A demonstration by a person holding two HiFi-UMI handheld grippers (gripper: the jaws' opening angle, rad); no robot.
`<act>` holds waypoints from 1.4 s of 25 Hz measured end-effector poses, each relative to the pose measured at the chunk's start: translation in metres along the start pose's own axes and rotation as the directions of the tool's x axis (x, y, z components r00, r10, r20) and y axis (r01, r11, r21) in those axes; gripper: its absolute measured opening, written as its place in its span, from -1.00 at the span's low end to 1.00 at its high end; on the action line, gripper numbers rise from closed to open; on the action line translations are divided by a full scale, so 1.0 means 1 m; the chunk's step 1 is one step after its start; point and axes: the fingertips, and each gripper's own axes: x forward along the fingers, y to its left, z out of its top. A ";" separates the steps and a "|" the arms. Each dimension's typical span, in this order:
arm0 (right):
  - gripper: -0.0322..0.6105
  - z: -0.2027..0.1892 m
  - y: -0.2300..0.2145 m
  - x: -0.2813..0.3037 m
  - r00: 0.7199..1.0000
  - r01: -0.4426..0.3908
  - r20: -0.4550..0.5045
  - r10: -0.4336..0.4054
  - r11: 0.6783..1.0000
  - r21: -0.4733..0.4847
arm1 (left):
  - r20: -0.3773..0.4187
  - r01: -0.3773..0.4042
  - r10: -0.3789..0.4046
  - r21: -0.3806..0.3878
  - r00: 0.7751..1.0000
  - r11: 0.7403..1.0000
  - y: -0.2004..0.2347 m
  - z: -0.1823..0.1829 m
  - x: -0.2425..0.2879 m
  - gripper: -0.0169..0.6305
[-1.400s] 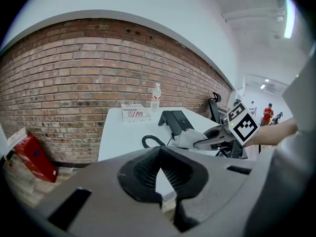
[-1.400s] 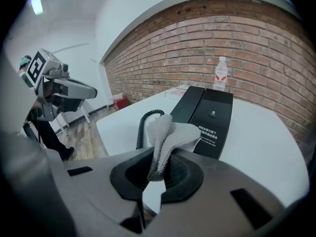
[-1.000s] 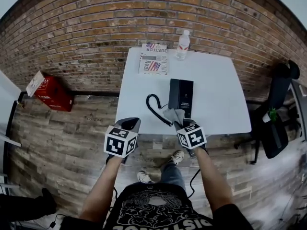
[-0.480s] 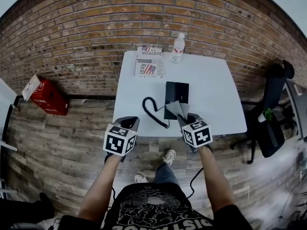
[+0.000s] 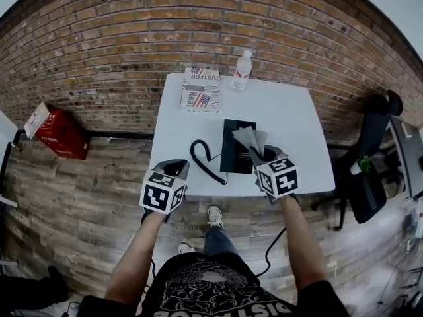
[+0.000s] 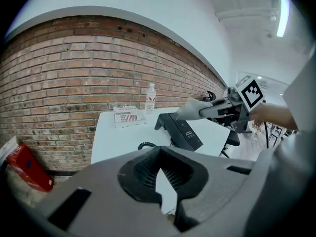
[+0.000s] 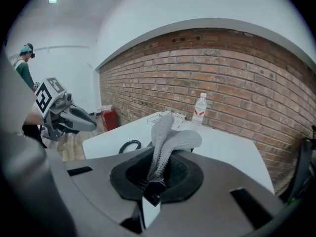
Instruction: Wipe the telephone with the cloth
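And there it was: the right gripper (image 5: 259, 154) had its jaws clamped on the cloth (image 5: 250, 139), the grey fabric bunched between them and flopping out forward in two soft folds (image 7: 170, 137). The telephone (image 5: 237, 154) lay flat on the white table (image 5: 294, 114), just in front of and below that gripper, near the table's front edge. Its long axis ran away from the person toward the brick wall (image 5: 132, 51), with the curly cord (image 5: 203, 160) looping off its left side.

From the left gripper view, the cloth (image 6: 191, 108) hung just above the telephone (image 6: 178, 130) and looked clear of it, not yet touching.

The left gripper (image 5: 177, 169) sat out to the left, off the table's front edge and beyond the cord, jaws pressed together on nothing (image 6: 159, 169).

So the right was plainly the nearer one and the one placed to wipe. A short drop would likely lay the cloth down, then strokes along the telephone's length, toward the wall and back. A bottle (image 5: 242, 71) stood well clear at the far edge.
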 end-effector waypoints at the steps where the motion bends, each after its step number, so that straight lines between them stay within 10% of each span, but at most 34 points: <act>1: -0.87 0.004 -0.005 0.002 1.000 0.002 0.002 -0.002 1.000 -0.005 | 0.000 -0.001 0.001 -0.002 1.000 1.000 0.001 0.002 0.003 -0.93; 35: -0.87 0.036 -0.048 0.133 0.960 -0.213 -0.212 0.182 0.968 -0.131 | 0.004 -0.081 0.083 -0.146 0.997 0.986 0.072 0.030 0.065 -0.93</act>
